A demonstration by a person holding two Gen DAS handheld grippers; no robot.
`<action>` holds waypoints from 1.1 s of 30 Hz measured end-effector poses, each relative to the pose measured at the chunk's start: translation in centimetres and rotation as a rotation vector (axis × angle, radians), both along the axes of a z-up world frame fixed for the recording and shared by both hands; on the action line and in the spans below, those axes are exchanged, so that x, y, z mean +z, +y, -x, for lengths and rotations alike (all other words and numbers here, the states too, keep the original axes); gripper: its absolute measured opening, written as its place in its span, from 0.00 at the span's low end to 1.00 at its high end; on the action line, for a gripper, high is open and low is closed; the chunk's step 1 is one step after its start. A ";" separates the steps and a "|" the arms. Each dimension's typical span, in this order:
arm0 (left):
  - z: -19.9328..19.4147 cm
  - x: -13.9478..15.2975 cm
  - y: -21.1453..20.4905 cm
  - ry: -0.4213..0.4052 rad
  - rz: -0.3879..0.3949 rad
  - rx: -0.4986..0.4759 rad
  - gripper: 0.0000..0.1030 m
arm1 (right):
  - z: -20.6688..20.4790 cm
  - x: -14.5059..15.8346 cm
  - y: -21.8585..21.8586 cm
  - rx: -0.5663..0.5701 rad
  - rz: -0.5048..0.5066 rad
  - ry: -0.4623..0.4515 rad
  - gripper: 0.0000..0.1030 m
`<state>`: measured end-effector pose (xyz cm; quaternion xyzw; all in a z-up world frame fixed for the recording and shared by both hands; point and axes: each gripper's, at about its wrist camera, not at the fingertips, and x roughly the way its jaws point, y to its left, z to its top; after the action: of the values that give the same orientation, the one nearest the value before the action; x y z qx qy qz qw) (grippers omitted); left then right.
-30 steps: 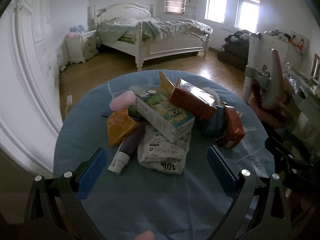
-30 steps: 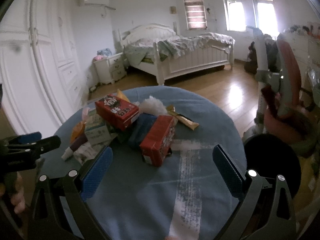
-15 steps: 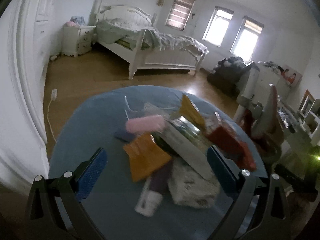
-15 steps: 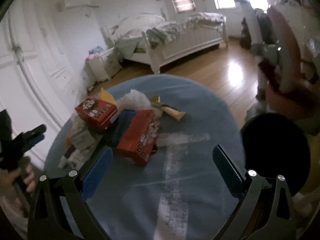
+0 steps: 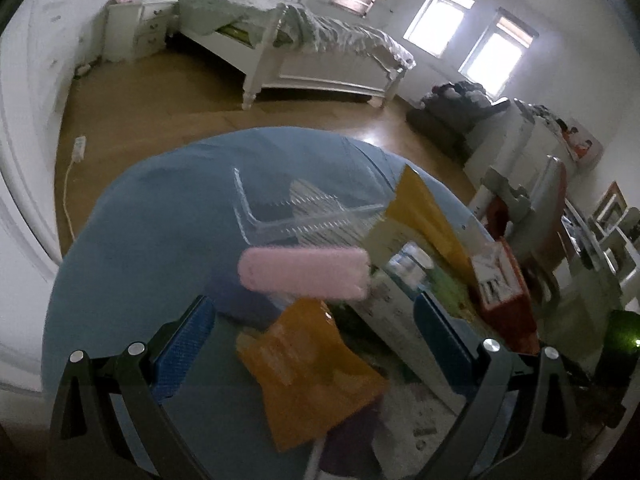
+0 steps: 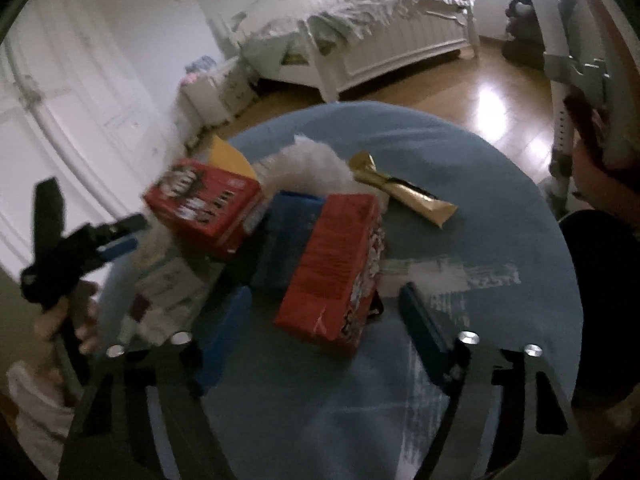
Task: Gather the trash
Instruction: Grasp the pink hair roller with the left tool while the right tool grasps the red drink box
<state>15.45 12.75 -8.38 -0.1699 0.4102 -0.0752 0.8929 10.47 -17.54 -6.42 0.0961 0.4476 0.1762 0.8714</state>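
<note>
Left wrist view
Left gripper [image 5: 312, 332]: jaws apart, nothing clamped; the orange packet [image 5: 308, 368] lies between them.
Orange packet: at the near edge of the heap on the blue surface [image 5: 160, 216], just below the pink case [image 5: 304, 274]. It looks light, thin and crinkly, so probably slippery; pinching a flat edge seems best.

Right wrist view
Right gripper [image 6: 320, 328]: jaws closing, the red carton [image 6: 336, 268] between them, pads not yet pressing.
Red carton: tilted against the blue box [image 6: 284, 236], on the near side of the heap. Likely light, stiff cardboard that dents; take it across its narrow sides.
Left gripper [image 6: 116, 236]: held left of the red carton.
</note>
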 end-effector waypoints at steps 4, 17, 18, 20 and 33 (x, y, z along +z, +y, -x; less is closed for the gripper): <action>-0.5 -0.4 0.9 0.002 -0.003 0.014 0.95 | -1.1 -1.5 0.9 0.002 0.041 0.049 0.48; -1.9 -1.2 1.3 0.035 -0.057 0.016 0.79 | -0.7 -1.8 0.9 0.021 0.029 0.021 0.43; -2.1 -1.1 1.5 0.037 -0.073 0.027 0.71 | -0.6 -1.8 0.9 0.026 0.026 0.020 0.41; -2.2 -1.1 1.8 0.032 -0.061 0.024 0.71 | -0.5 -1.8 1.1 0.028 0.040 0.020 0.36; 5.3 7.3 -2.4 -0.206 0.054 0.008 0.71 | 2.1 0.8 -3.7 -0.003 -0.106 -0.080 0.32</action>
<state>10.12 10.38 -1.08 -0.1871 0.3131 -0.0998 0.9257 8.34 -21.24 -5.65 0.1355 0.4026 0.2022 0.8824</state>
